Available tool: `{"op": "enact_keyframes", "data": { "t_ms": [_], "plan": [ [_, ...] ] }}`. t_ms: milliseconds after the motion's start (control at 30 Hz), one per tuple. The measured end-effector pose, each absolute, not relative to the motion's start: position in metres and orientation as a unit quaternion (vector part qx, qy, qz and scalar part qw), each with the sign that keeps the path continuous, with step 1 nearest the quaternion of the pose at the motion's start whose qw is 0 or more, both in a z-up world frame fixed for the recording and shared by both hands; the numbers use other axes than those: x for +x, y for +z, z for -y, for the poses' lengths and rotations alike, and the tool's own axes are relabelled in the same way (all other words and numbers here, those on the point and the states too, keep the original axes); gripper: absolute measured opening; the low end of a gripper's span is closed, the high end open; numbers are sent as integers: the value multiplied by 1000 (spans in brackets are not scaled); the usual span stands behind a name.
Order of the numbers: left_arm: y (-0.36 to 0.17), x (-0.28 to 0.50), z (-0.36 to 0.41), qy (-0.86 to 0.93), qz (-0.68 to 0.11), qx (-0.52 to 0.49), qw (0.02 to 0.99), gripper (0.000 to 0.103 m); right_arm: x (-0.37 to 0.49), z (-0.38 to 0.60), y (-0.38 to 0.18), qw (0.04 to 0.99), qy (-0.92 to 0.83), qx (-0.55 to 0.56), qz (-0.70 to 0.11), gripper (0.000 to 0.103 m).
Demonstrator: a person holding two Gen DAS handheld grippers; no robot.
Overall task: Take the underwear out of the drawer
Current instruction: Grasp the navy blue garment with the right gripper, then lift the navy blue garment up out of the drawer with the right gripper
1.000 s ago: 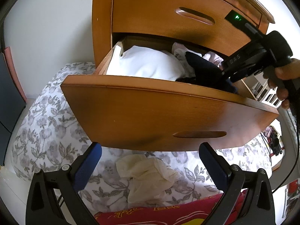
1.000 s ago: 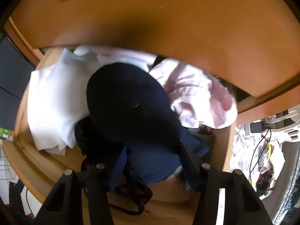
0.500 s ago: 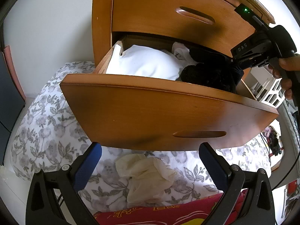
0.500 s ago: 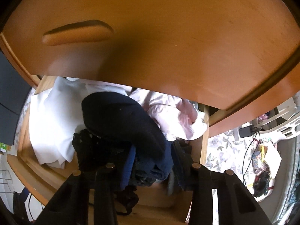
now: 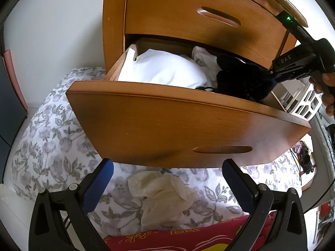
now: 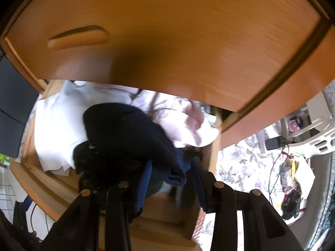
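Observation:
The wooden drawer (image 5: 167,125) stands pulled open, with a folded white cloth (image 5: 163,71) on its left side. My right gripper (image 5: 272,76) reaches in from the right, held by a hand. It is shut on a bundle of dark navy and black underwear (image 5: 240,77), raised above the drawer's rim. In the right wrist view the bundle (image 6: 121,129) bulges out between the fingers of the right gripper (image 6: 170,167), over the white cloth (image 6: 54,125) and a pale pink garment (image 6: 180,121). My left gripper (image 5: 167,165) hangs open and empty below the drawer front.
A shut upper drawer (image 5: 199,21) overhangs the open one. Below lies a bed with a floral sheet (image 5: 48,142), a crumpled cream cloth (image 5: 165,194) and a red fabric (image 5: 188,238). A white plastic basket (image 5: 303,104) and cables sit to the right.
My right gripper closed on the dark bundle and lifted it up and back out of the drawer; the upper drawer front now fills more of its view. The left gripper stayed still.

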State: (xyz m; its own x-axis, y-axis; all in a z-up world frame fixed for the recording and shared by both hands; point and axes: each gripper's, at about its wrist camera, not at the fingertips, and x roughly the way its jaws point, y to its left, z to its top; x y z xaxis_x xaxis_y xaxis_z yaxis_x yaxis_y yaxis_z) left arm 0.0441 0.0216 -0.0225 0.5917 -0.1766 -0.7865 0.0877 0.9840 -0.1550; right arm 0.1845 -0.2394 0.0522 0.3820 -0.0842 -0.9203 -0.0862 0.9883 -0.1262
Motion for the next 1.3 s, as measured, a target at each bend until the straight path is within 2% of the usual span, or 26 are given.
{"op": "enact_keyframes", "data": {
  "t_ms": [267, 333, 467, 567, 1167, 1300],
  "plan": [
    [-23, 44, -22, -74, -446, -48, 891, 103, 194, 224, 28, 820, 7, -91, -565, 43],
    [-23, 44, -22, -74, -446, -49, 891, 103, 197, 221, 24, 821, 0, -97, -563, 39],
    [-22, 44, -22, -74, -446, -50, 891, 103, 197, 218, 20, 824, -4, -99, -557, 22],
    [-23, 44, -22, -74, -446, -49, 890, 103, 193, 218, 21, 830, -5, -102, -549, 19],
    [-22, 43, -21, -68, -446, -43, 891, 103, 127, 241, 96, 904, 3, -68, -421, 17],
    [-22, 44, -21, -65, -447, -43, 891, 103, 103, 231, 126, 917, 13, -62, -394, 17]
  ]
}}
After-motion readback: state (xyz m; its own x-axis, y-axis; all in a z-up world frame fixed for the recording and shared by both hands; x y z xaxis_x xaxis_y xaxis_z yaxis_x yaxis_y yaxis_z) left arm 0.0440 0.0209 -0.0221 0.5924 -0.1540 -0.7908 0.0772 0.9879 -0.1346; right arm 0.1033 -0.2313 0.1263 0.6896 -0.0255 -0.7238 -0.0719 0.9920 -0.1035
